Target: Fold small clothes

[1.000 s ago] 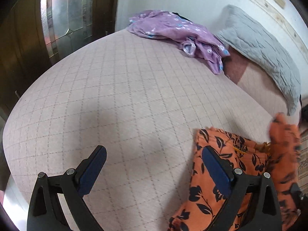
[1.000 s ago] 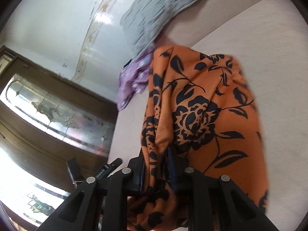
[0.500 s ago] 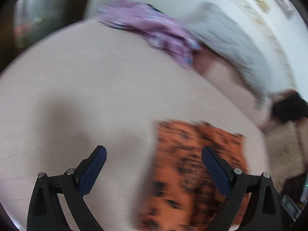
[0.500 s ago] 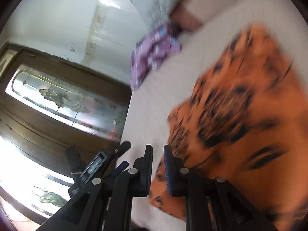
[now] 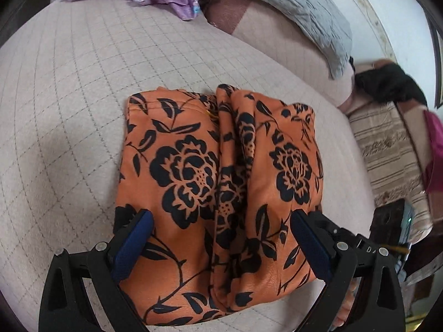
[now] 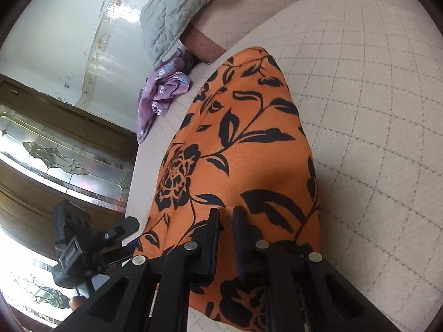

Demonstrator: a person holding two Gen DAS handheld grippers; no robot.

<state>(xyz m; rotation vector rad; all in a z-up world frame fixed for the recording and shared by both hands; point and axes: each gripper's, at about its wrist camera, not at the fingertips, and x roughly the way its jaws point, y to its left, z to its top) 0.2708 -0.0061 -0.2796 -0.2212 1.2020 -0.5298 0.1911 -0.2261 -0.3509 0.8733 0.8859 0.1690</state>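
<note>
Orange garment (image 5: 218, 182): folded lengthwise on bed (image 5: 69, 110), near its edge. Left claw (image 5: 218, 238) spread above it; right claw (image 6: 225, 238) nearly closed, closing, nothing visibly pinched.

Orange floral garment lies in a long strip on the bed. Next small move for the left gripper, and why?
Probably lower the left gripper and pinch the near end of the orange garment. Its fingers stand open over that end, holding nothing, and the garment lies flat but long on the bed, so one more fold looks due.
</note>
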